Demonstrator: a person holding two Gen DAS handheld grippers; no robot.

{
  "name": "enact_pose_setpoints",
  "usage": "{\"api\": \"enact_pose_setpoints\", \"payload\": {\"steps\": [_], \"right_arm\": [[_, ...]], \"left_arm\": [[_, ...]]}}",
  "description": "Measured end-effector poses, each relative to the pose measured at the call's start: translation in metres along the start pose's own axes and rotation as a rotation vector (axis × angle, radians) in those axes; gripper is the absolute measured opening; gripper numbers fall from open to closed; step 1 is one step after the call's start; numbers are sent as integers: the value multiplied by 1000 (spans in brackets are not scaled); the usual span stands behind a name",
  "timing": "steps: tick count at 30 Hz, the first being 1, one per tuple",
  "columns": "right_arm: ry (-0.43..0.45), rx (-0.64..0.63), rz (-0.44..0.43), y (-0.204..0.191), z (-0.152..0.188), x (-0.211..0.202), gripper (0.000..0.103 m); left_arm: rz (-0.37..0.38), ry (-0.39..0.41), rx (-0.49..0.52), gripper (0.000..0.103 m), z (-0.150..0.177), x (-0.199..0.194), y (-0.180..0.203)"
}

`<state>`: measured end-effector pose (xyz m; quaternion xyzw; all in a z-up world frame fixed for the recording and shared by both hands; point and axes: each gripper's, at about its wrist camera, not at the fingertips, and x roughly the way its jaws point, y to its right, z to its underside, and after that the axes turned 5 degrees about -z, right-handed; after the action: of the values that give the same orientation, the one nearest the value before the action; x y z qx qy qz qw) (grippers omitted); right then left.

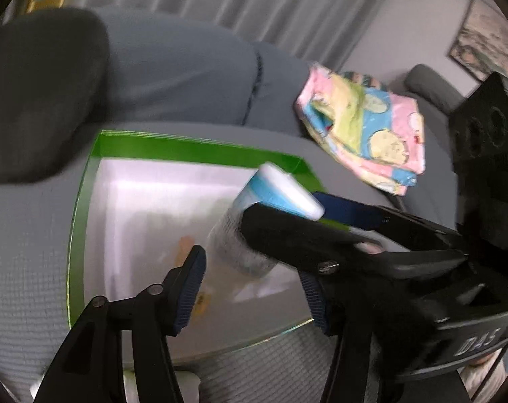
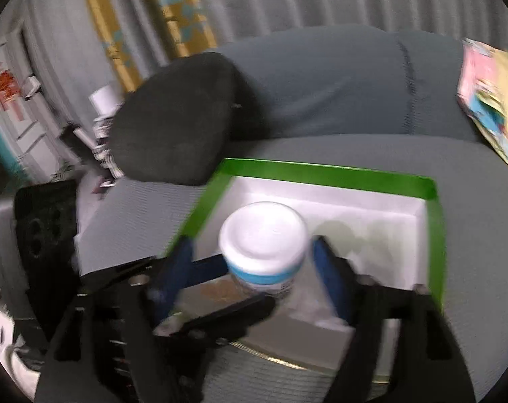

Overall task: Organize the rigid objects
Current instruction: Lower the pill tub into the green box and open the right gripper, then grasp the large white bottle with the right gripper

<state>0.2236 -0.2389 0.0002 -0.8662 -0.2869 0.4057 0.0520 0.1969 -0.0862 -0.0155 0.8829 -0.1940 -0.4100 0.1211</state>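
A green-rimmed box (image 1: 200, 146) with a white inside lies on a grey sofa seat; it also shows in the right wrist view (image 2: 324, 171). A white-capped jar with a blue band (image 1: 270, 191) hangs over the box. In the right wrist view the jar (image 2: 264, 235) sits between the fingers of my right gripper (image 2: 254, 262), which seem to close on its body below the cap. The right gripper (image 1: 321, 221) reaches in from the right in the left wrist view. My left gripper (image 1: 254, 288) is open and empty just below the jar; its fingers stand wide apart.
A dark cushion (image 1: 42, 87) lies on the sofa left of the box. A pastel patterned cloth (image 1: 364, 134) lies at the right. A grey backrest (image 2: 321, 80) stands behind the box. Curtains hang behind the sofa. A bottle and clutter (image 2: 103, 117) stand at the far left.
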Motion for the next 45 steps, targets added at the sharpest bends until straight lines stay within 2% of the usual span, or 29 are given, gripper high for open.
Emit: {"api": "enact_pose_setpoints", "payload": {"steps": [1, 3, 6, 11, 15, 20, 22, 27, 36, 45], "right_arm": [[0, 10, 2, 3, 1, 0, 84], [11, 24, 14, 9, 2, -3, 83], [26, 26, 36, 11, 3, -11, 87], [40, 30, 75, 11, 8, -30, 90], [55, 9, 119, 4, 15, -46, 97], [73, -12, 163, -9, 26, -65, 98], [80, -26, 198, -17, 32, -72, 102], [93, -66, 259, -36, 44, -88, 102], [115, -106, 260, -67, 61, -116, 102], [70, -106, 165, -95, 79, -111, 102]], "left_arm": [[-9, -6, -1, 69, 1, 1, -1], [-49, 2, 11, 92, 2, -2, -2], [-103, 12, 9, 100, 6, -11, -6], [-167, 15, -9, 101, 12, -26, -14], [-197, 26, -15, 101, 21, -44, -18], [-269, 42, 3, 101, 35, -68, -17], [-285, 48, 3, 101, 38, -75, -16], [-316, 75, -3, 102, 48, -100, -15], [-373, 134, 18, 102, 72, -147, -13], [-389, 128, -7, 102, 106, -181, -32]]}}
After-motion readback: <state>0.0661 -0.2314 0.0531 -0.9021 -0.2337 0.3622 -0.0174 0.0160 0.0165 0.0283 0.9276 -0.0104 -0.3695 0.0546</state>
